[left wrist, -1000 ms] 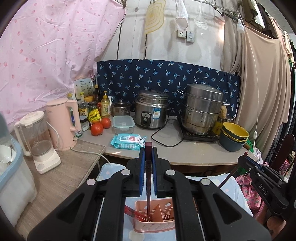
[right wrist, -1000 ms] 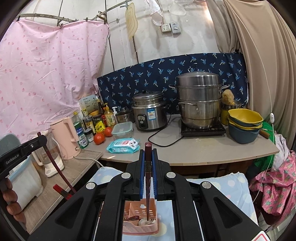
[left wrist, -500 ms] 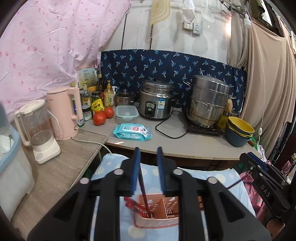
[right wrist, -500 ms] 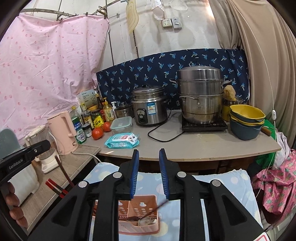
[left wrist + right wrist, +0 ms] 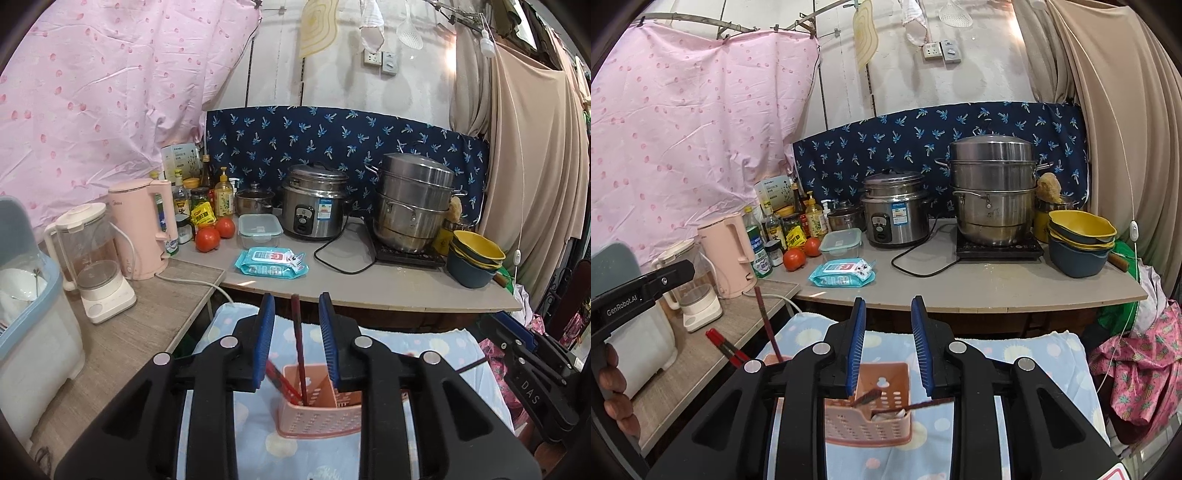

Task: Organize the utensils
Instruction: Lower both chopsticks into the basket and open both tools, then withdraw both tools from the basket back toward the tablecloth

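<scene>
Both tools are released: the left tool (image 5: 296, 334) has its blue pads spread either side of a dark red, slender chopstick (image 5: 298, 347) without pressing it, and the right tool (image 5: 888, 345) stands parted with nothing between its pads. That chopstick stands nearly upright in the pink perforated plastic utensil basket (image 5: 317, 421), which sits on the blue spotted cloth (image 5: 229, 435).

Chopsticks like these look light, stiff and smooth, so likely to slip or swivel; a hold near the upper third, square across the shaft, seems best.

Count: one basket; in the right view, two dark sticks (image 5: 866, 398) lie slanted across it, beside something pale I cannot identify. The left view shows one upright chopstick and a red pair (image 5: 280, 380) leaning.
</scene>
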Tool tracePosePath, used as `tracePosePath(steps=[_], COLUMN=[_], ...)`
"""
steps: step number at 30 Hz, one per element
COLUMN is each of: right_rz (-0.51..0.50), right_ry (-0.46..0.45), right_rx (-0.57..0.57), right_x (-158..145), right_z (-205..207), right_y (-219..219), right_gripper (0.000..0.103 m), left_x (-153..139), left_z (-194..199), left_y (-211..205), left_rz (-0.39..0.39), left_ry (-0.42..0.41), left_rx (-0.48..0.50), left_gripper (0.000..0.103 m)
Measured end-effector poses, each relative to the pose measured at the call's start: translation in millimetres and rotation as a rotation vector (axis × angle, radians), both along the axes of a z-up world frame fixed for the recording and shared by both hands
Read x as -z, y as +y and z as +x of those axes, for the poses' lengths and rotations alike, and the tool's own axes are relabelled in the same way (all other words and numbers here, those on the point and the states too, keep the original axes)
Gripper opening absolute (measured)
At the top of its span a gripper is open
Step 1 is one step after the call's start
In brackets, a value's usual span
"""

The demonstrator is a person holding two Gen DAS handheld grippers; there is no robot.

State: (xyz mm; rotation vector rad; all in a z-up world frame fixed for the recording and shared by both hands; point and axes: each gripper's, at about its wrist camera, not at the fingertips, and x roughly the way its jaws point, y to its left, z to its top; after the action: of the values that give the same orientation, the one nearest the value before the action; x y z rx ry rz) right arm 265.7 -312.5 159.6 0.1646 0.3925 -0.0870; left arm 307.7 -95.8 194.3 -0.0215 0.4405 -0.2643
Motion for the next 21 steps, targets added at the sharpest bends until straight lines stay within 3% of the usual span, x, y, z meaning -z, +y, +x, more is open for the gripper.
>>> tracePosePath(steps=[9,21], right_rz=[0.018,0.051], right_ry=[0.05,0.177], right_rx=[-0.019,-0.053], right_x=[24.1,85.1], right_z=[-43.2,-102.4], right_y=[8.8,33.7], right_gripper=[0.025,0.025], left_x=[27.3,97.5], left_z=[-36.9,-89.6], left_y=[19.0,42.6], left_rz=[0.009,0.048], left_ry=[0.045,0.16], left_rx=[-0.008,-0.03], left_gripper=[0.024,0.024])
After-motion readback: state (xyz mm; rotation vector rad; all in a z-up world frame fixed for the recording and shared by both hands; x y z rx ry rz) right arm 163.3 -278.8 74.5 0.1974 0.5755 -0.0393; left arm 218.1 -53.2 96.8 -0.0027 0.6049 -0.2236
